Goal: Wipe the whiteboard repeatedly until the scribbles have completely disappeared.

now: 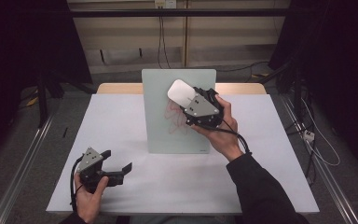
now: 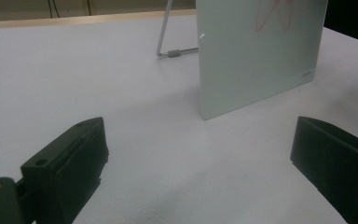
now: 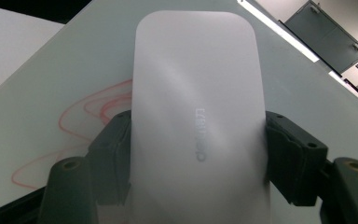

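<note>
While the right gripper [image 1: 191,100] clamps the white eraser [image 3: 198,116] against the glass board [image 1: 161,135] | left gripper [image 1: 114,163] open, idle, near left | risk: pushing hard may tip board.

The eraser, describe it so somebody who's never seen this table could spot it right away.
On the white table a pale glass board stands upright near the middle. The right gripper holds the eraser against the board's upper right face, just above some red scribbles. It is a smooth white block with rounded corners, clamped between the black jaws, with faint lettering on its back.
</note>
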